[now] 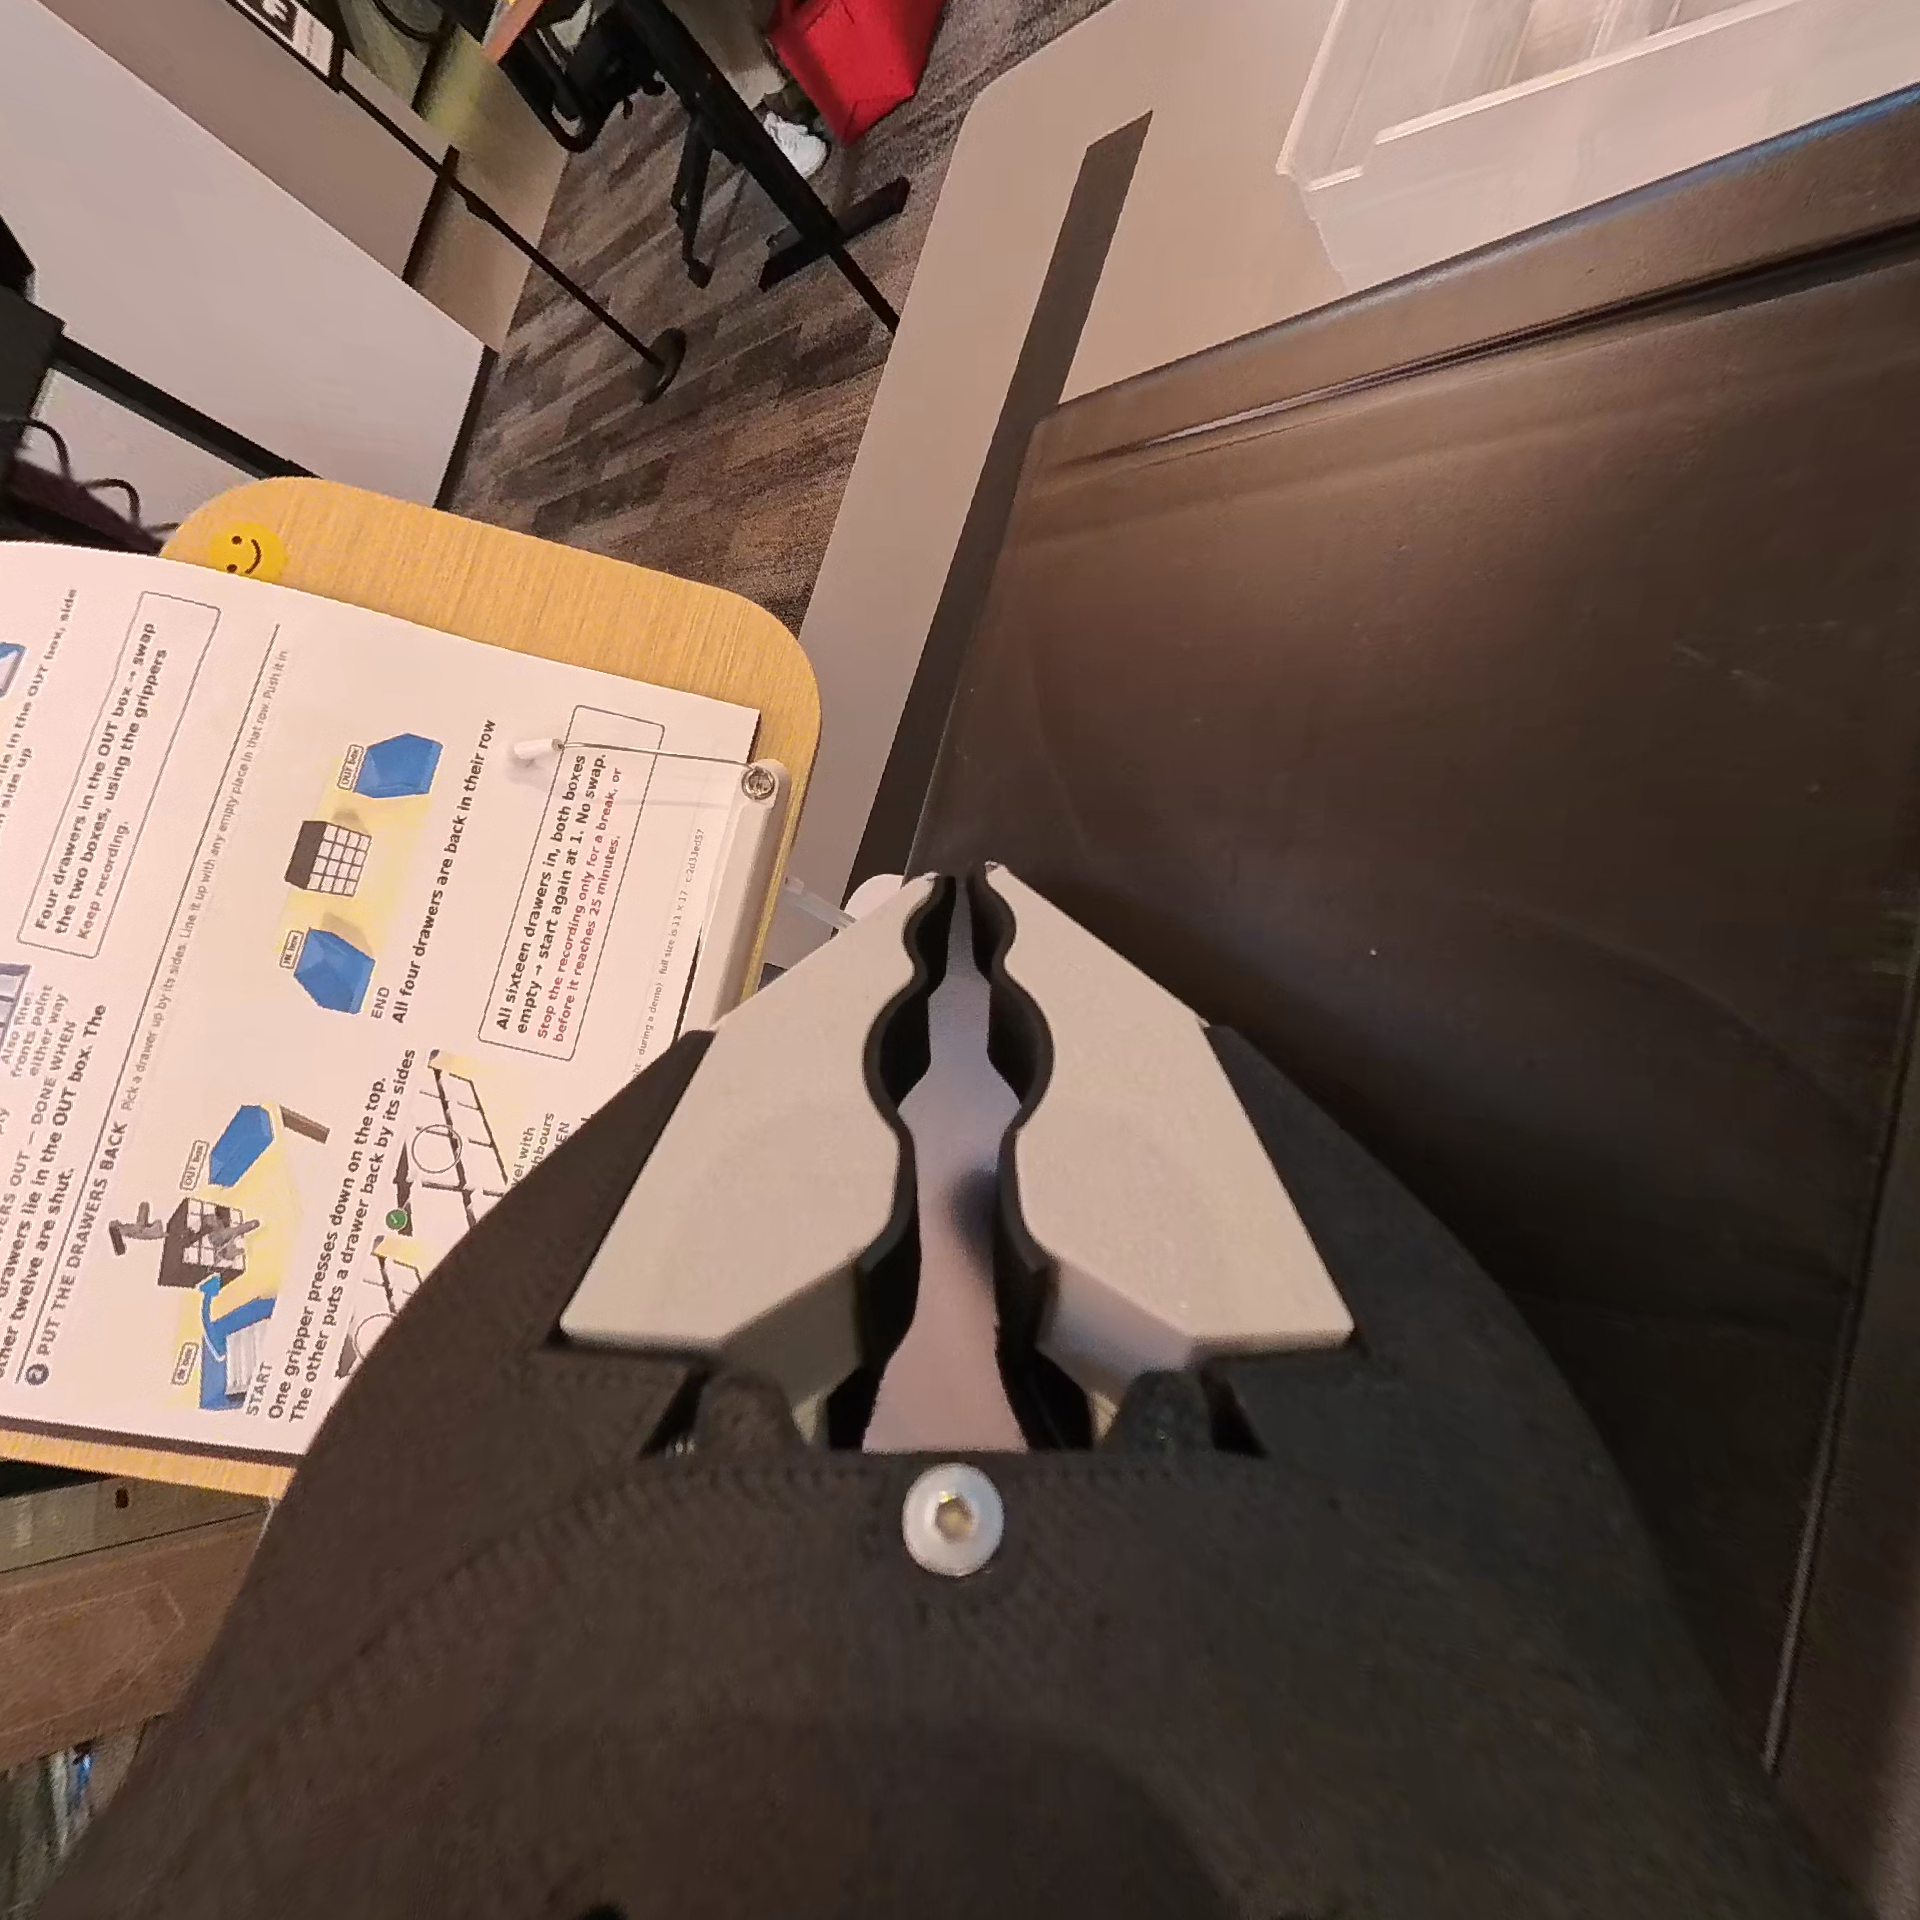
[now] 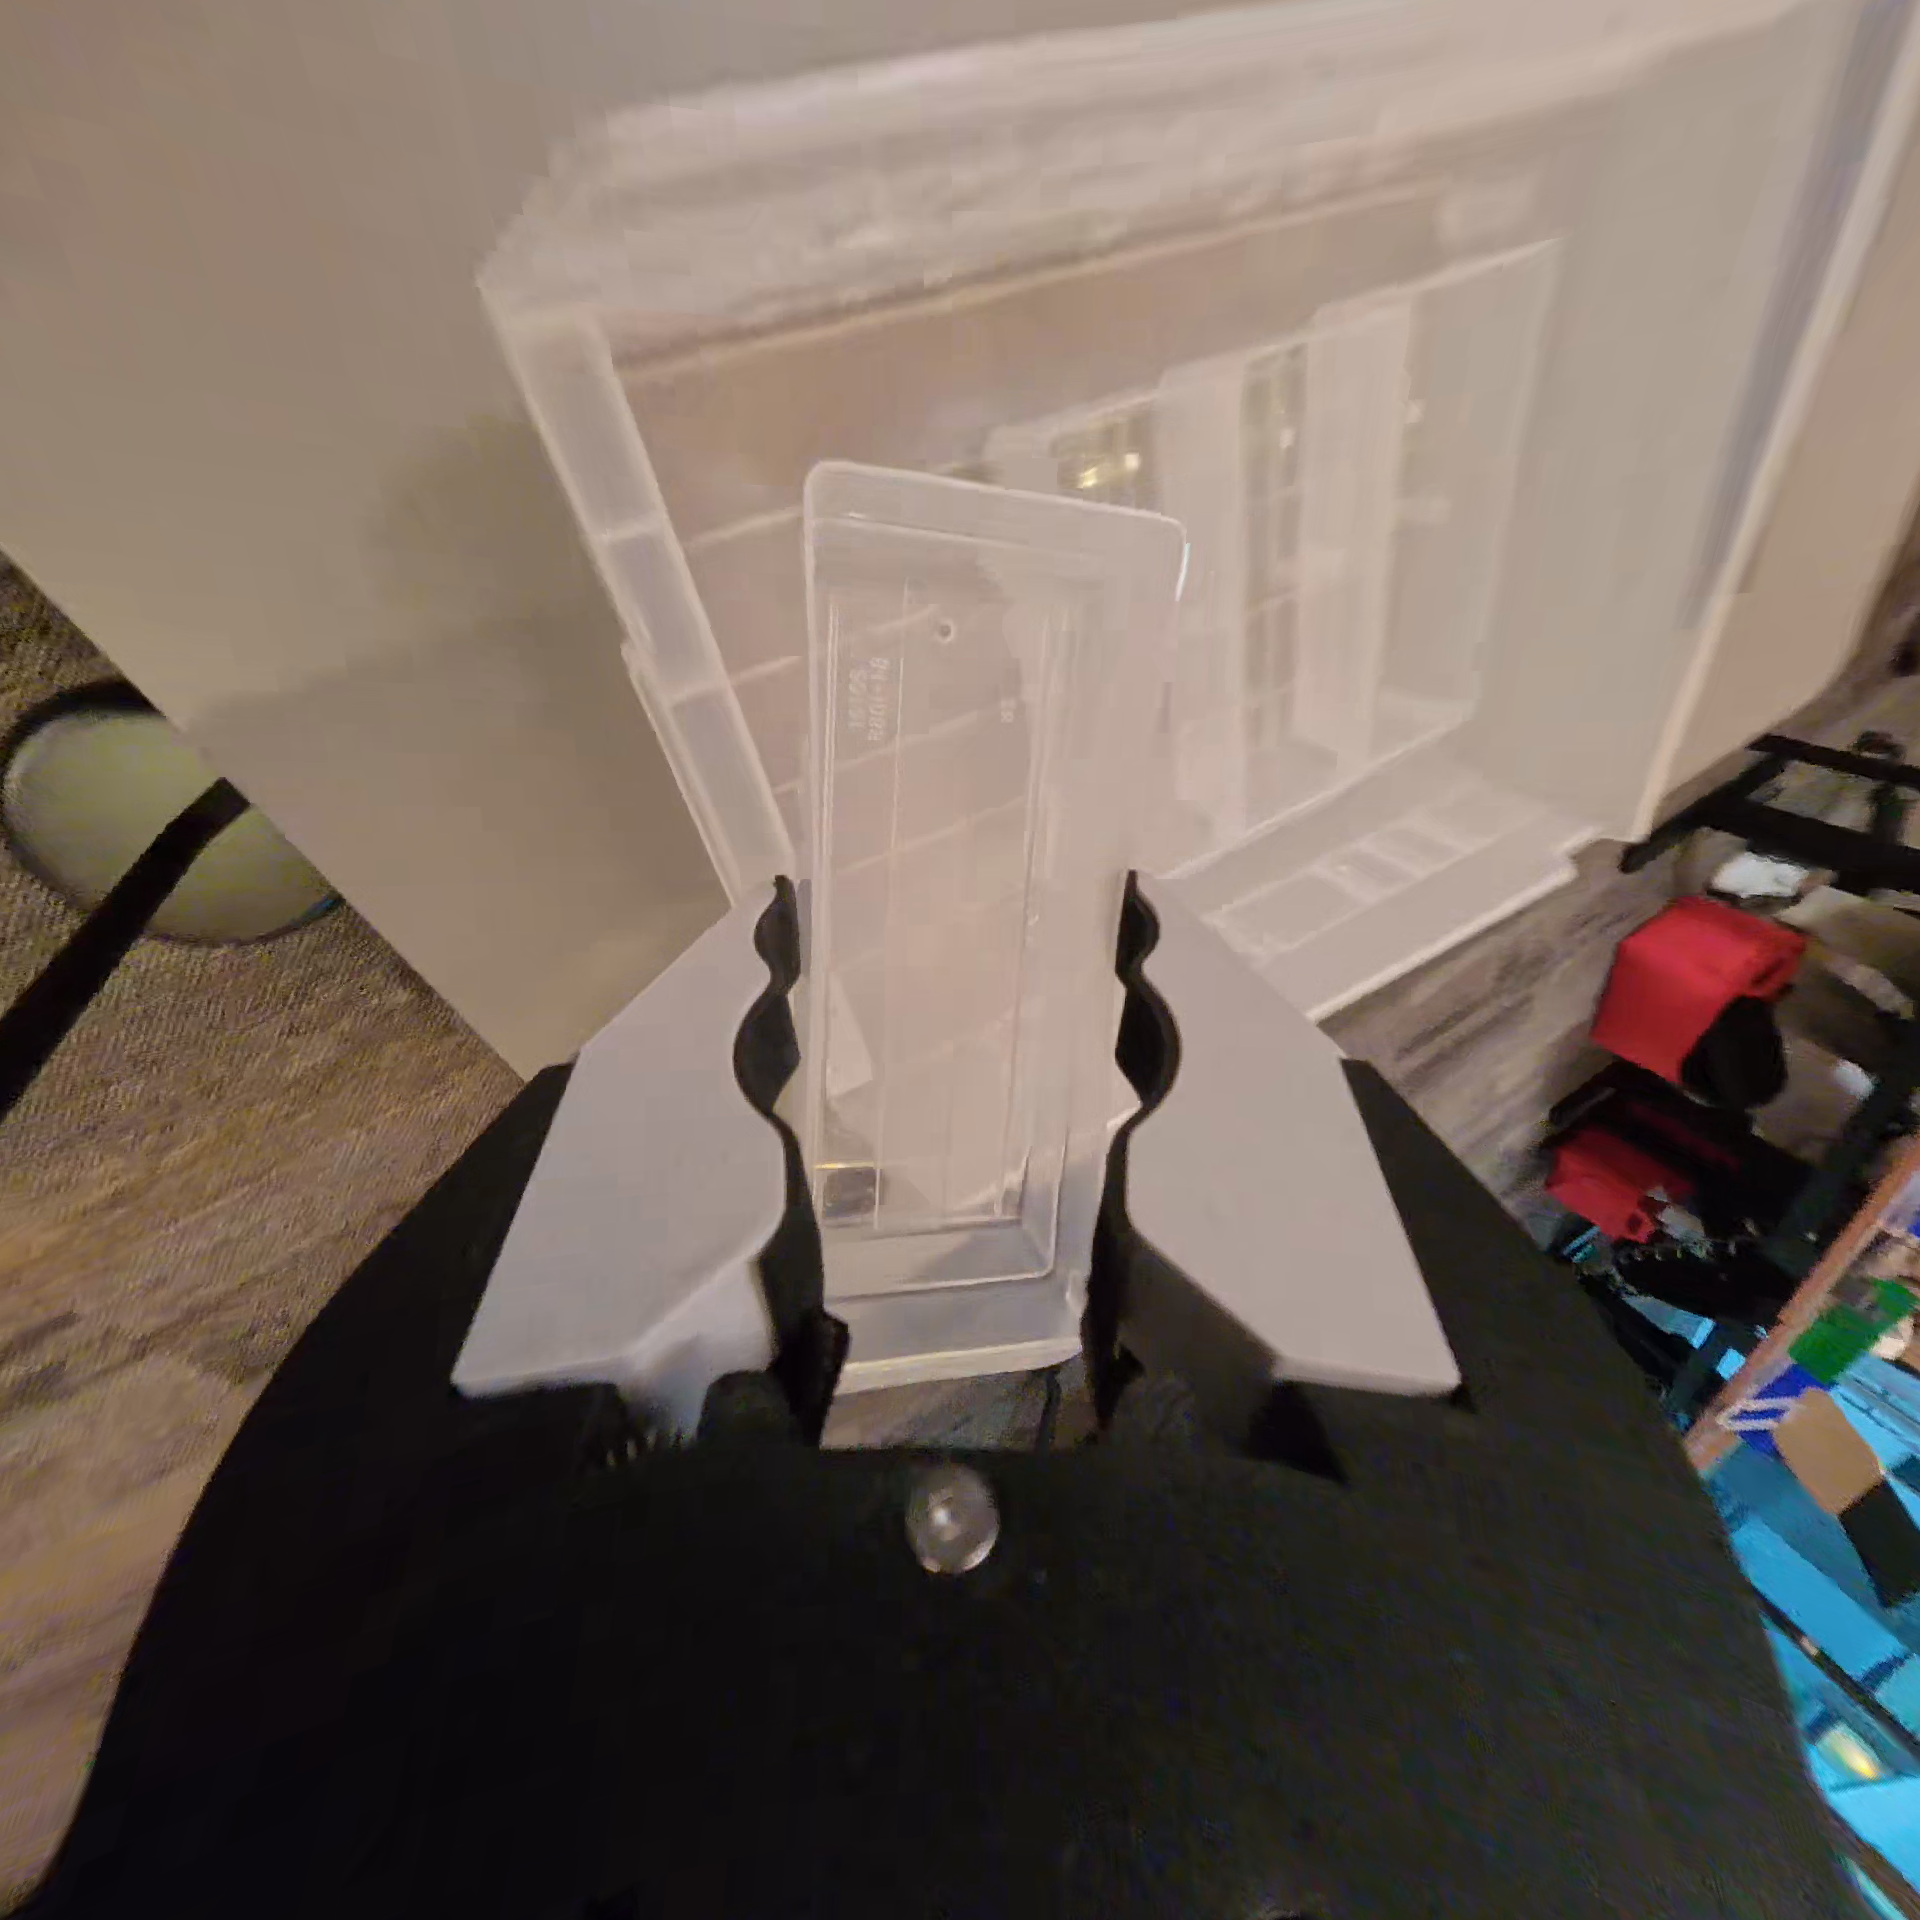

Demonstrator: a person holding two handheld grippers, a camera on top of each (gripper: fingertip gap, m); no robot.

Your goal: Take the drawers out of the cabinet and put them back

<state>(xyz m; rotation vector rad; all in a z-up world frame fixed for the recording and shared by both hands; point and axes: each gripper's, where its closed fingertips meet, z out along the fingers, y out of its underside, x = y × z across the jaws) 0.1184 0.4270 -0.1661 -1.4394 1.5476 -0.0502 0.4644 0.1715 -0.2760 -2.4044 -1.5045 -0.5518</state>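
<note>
Clamped between our right gripper's (image 2: 961,904) fingers is a clear drawer (image 2: 956,831), pointing to twelve o'clock over a clear bin (image 2: 582,436) on the white table (image 2: 260,364). Our left gripper (image 1: 961,883) has its fingers together, holding nothing, at the edge of the black cabinet (image 1: 1455,831); at nine o'clock a printed sheet (image 1: 312,935) lies on a wooden board (image 1: 623,623).
</note>
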